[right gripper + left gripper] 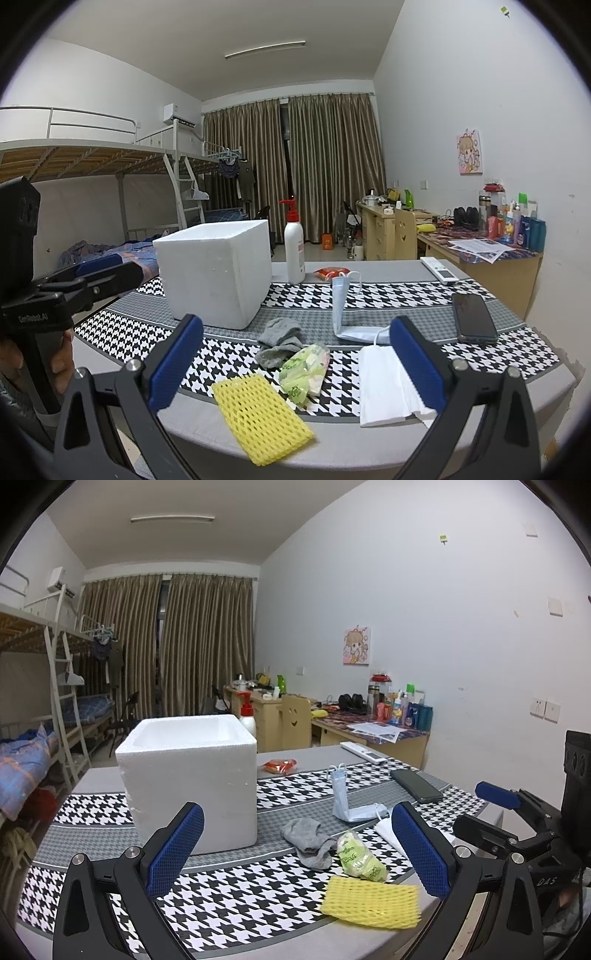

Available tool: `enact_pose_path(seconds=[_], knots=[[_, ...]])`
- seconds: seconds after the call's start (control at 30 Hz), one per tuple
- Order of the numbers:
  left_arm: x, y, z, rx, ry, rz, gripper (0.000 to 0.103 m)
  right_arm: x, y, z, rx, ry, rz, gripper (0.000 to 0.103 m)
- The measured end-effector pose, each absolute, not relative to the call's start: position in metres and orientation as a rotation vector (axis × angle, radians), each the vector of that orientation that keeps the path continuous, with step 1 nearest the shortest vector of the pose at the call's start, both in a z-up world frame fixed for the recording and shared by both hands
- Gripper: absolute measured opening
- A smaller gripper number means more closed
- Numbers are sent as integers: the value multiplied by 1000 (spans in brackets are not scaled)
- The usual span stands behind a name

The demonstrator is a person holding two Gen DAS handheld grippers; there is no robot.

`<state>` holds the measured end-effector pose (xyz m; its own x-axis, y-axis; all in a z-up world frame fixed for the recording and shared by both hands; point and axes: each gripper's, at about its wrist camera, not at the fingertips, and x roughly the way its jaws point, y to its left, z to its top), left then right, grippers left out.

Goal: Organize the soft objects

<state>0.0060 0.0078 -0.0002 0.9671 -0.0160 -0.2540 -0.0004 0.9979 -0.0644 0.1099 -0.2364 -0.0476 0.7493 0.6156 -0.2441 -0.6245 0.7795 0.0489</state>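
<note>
A white foam box (192, 775) (218, 269) stands open-topped on the houndstooth table. In front of it lie a grey sock (308, 842) (279, 341), a green-white plastic packet (360, 856) (304, 371), a yellow foam net sleeve (371, 902) (260, 419), a bent blue face mask (351, 801) (347, 314) and a white folded tissue (388, 387). My left gripper (299, 849) is open and empty, above the near table edge. My right gripper (295, 365) is open and empty, also at the near edge.
A black phone (415, 784) (472, 317), a white remote (364, 752) (439, 269), a red snack packet (280, 766) (330, 272) and a pump bottle (294, 251) sit farther back. Bunk beds stand left, cluttered desks right.
</note>
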Motion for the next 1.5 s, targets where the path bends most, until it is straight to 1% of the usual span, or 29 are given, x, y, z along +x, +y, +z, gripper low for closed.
enact_pose_path(seconds=[0.1,0.47,1.5], knots=[[5,8,1,-58,245,16,102,111,-235,-48,-39,259,676,102],[20,12,-4,-82,296,-12,102,119,-235,-49,-50,281,656,102],[113,-3,-42,-84,524,-35,102,180,-240,-75,-68,441,578,102]])
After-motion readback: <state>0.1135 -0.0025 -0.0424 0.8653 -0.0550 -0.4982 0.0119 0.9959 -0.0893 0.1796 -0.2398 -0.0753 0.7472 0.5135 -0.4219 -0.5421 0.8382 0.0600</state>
